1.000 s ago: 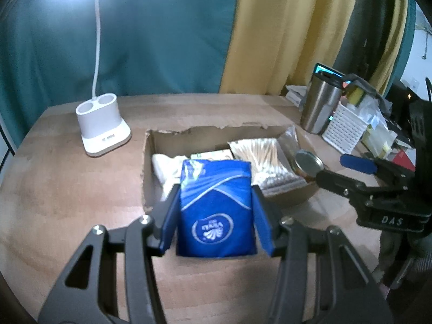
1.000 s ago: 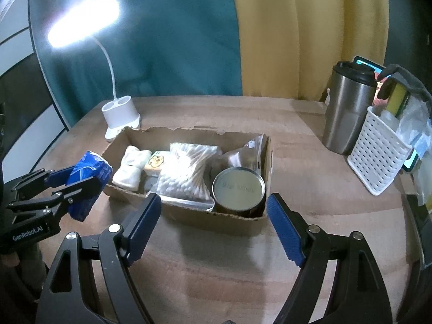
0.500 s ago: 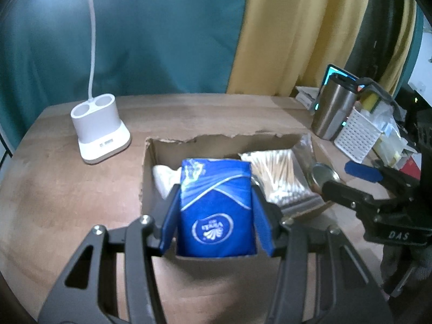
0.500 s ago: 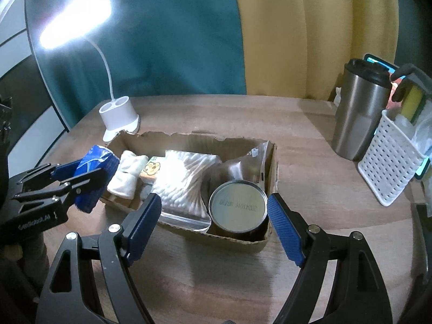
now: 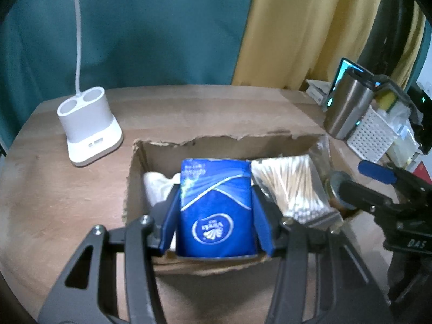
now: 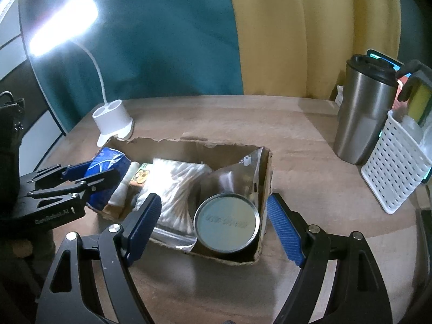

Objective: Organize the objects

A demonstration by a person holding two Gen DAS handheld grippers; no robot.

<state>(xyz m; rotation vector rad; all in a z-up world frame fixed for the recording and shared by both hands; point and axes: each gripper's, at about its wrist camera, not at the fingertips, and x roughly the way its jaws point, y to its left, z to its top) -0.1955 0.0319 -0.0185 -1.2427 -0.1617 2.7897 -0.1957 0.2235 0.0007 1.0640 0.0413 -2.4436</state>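
Observation:
My left gripper is shut on a blue tissue pack and holds it over the left end of an open cardboard box. In the right wrist view the pack sits between the left gripper's fingers above the box. The box holds a white cloth, a bag of cotton swabs, a small yellow carton and a round tin. My right gripper is open and empty, hovering over the tin at the box's near right end.
A white desk lamp base stands left of the box on the wooden table. A steel tumbler and a white perforated basket with items stand to the right. Curtains hang behind.
My left gripper has carried the tissue pack forward, from in front of the box to over its left end. My right gripper has moved closer to the box and the tin.

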